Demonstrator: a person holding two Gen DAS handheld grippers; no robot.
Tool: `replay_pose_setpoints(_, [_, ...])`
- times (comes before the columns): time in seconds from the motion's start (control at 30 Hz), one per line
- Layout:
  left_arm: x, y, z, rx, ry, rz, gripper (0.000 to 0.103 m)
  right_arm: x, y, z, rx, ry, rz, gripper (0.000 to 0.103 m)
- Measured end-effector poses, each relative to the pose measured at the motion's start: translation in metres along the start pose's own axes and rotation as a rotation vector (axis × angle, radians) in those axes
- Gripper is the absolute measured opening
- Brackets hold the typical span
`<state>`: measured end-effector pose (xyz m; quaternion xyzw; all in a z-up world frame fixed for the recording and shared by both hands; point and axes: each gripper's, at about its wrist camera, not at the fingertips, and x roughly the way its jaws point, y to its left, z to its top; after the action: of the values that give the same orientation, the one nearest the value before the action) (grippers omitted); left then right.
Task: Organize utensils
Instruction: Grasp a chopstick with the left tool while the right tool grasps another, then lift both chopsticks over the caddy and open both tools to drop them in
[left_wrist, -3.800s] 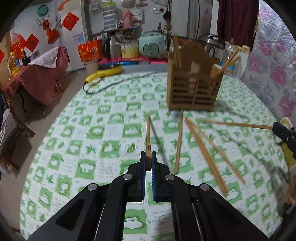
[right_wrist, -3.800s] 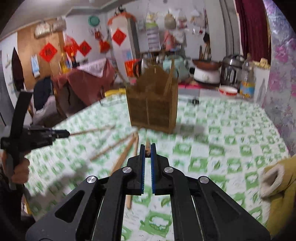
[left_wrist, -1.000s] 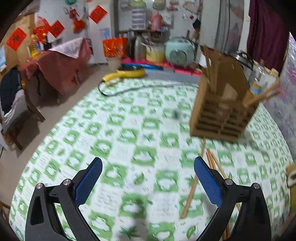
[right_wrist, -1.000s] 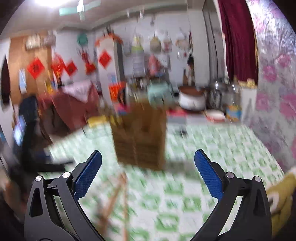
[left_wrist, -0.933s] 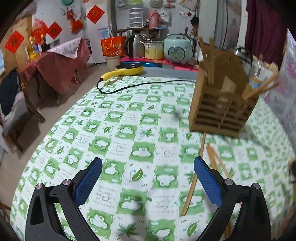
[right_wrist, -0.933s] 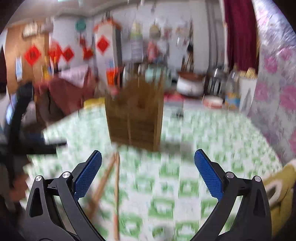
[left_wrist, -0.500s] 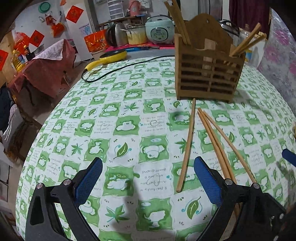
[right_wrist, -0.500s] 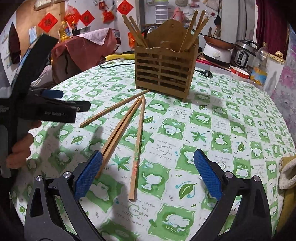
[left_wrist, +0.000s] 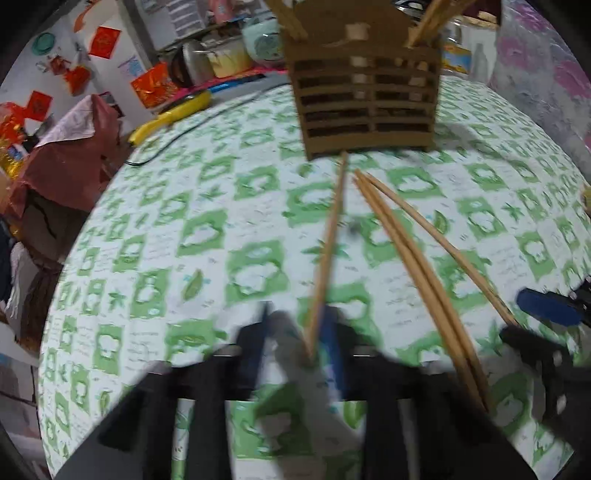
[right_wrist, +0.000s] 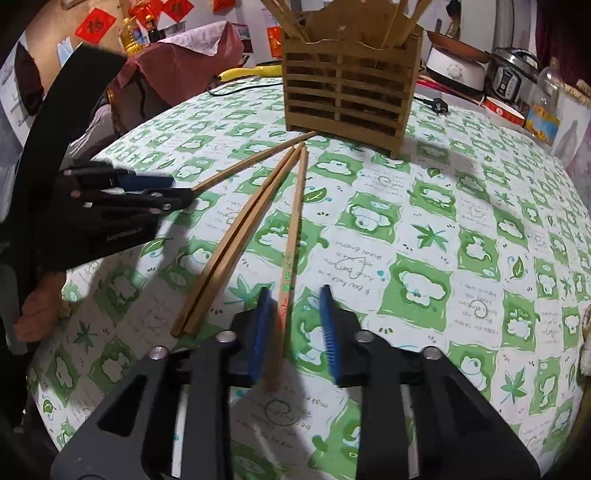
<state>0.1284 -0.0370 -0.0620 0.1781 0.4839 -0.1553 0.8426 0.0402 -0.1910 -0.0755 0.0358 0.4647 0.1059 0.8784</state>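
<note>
We're in a lived-in home, kitchen/dining corner. We see a round table w/ green-and-white printed cloth (right_wrist: 461, 229), a wooden chopstick holder (right_wrist: 349, 81) on it. Behind, a counter crowded w/ cooking gear: white cooker (right_wrist: 456, 68), steel rice cooker (right_wrist: 511, 79), pale green rice cooker (left_wrist: 264, 38), kettle (left_wrist: 190, 66), a cooking oil bottle (right_wrist: 133, 35). Red paper decorations (left_wrist: 105, 37) on the walls, dark red curtain (right_wrist: 561, 33), floral fabric (left_wrist: 554, 66) on one side, another table under a maroon cover (left_wrist: 70, 162).
</note>
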Motion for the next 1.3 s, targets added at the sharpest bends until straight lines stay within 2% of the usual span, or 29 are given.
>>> replay_pose_setpoints(0.03, [-0.001, -0.002, -0.002, 0.004, 0.001, 0.001, 0.009, 0.000, -0.002, 0.000, 0.011, 0.000, 0.006, 0.021])
replay_pose_setpoints(0.2, [-0.022, -0.013, -0.035, 0.057, -0.036, 0.028, 0.006, -0.009, -0.006, -0.011, 0.015, 0.000, 0.019, 0.013])
replay_pose_setpoints(0.37, [-0.037, -0.005, -0.055, 0.038, -0.043, -0.080, 0.007, -0.022, -0.015, -0.022, 0.051, -0.016, 0.067, 0.017])
replay_pose_setpoints(0.43, [-0.037, 0.002, -0.055, 0.003, -0.037, -0.118, 0.013, -0.028, -0.018, -0.025, 0.066, -0.037, 0.068, 0.024])
replay_pose_setpoints(0.5, [-0.036, 0.006, -0.054, -0.025, -0.037, -0.115, 0.046, -0.033, -0.020, -0.027, 0.081, -0.059, 0.071, 0.030])
replay_pose_setpoints(0.67, [-0.039, 0.008, -0.053, -0.042, -0.050, -0.101, 0.048, -0.040, -0.027, -0.029, 0.112, -0.090, 0.071, 0.031])
replay_pose_setpoints(0.73, [-0.038, 0.008, -0.053, -0.042, -0.045, -0.096, 0.046, -0.043, -0.028, -0.029, 0.118, -0.106, 0.065, 0.031])
replay_pose_setpoints(0.8, [-0.036, 0.008, -0.052, -0.042, -0.037, -0.095, 0.032, -0.047, -0.032, -0.029, 0.134, -0.128, 0.060, 0.031])
replay_pose_setpoints(0.83, [-0.034, 0.008, -0.052, -0.041, -0.029, -0.096, 0.030, -0.048, -0.033, -0.030, 0.137, -0.131, 0.061, 0.031])
replay_pose_setpoints(0.93, [-0.032, 0.005, -0.051, -0.027, -0.028, -0.104, 0.019, -0.042, -0.026, -0.030, 0.106, -0.099, 0.072, 0.031])
replay_pose_setpoints(1.0, [-0.033, 0.001, -0.052, -0.004, -0.033, -0.108, 0.006, -0.036, -0.016, -0.030, 0.059, -0.063, 0.088, 0.031])
replay_pose_setpoints(1.07, [-0.035, -0.004, -0.054, 0.016, -0.043, -0.092, 0.006, -0.024, -0.006, -0.029, 0.017, 0.007, 0.070, 0.029])
replay_pose_setpoints(1.17, [-0.040, -0.003, -0.056, 0.016, -0.056, -0.106, 0.006, -0.025, 0.001, -0.031, -0.019, 0.007, 0.025, 0.026])
replay_pose_setpoints(1.23, [-0.044, -0.002, -0.060, 0.010, -0.065, -0.112, 0.006, -0.026, 0.004, -0.033, -0.032, 0.006, 0.028, 0.010])
replay_pose_setpoints(1.3, [-0.050, 0.000, -0.064, 0.002, -0.080, -0.116, 0.006, -0.029, 0.002, -0.035, -0.019, -0.001, 0.031, 0.007])
